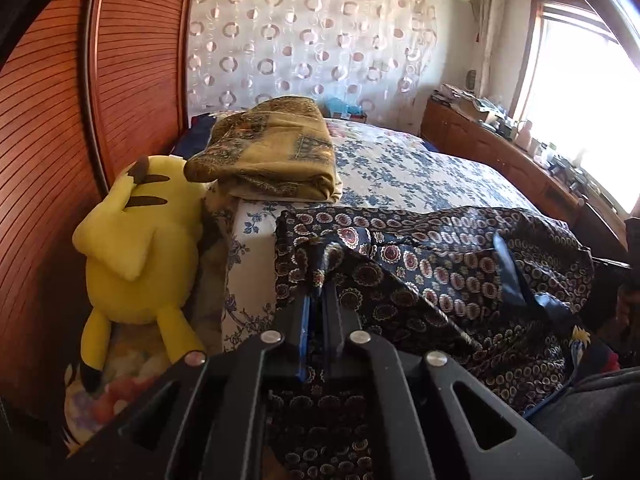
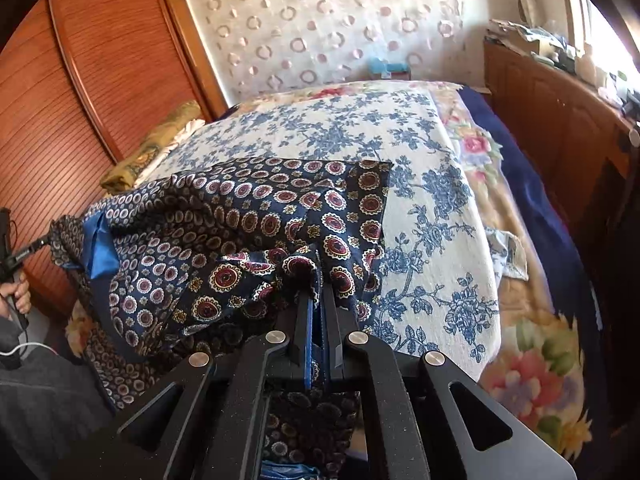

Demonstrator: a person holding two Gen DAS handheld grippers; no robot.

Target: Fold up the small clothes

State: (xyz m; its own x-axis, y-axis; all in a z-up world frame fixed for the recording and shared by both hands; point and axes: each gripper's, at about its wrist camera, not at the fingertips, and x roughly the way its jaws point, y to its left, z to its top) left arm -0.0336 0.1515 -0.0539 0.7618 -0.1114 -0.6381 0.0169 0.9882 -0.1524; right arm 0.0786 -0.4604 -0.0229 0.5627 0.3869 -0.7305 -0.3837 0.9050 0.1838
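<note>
A dark navy garment point(image 1: 440, 264) with red and white medallion print and a blue lining lies partly on the bed, its near edge lifted. My left gripper point(image 1: 320, 264) is shut on one bunched part of its edge. My right gripper point(image 2: 316, 268) is shut on another bunched part of the same garment point(image 2: 248, 216). In the right wrist view the far part of the cloth rests flat on the blue floral bedspread point(image 2: 360, 128), and the left gripper's tip point(image 2: 54, 236) holds the garment's left end. The cloth hangs between both grippers.
A yellow plush toy point(image 1: 140, 248) leans beside the bed at left. A folded olive patterned blanket point(image 1: 272, 148) sits on the bed's left side. A wooden wardrobe point(image 1: 132, 60) stands at left, a cluttered wooden cabinet point(image 1: 500, 148) at right under the window.
</note>
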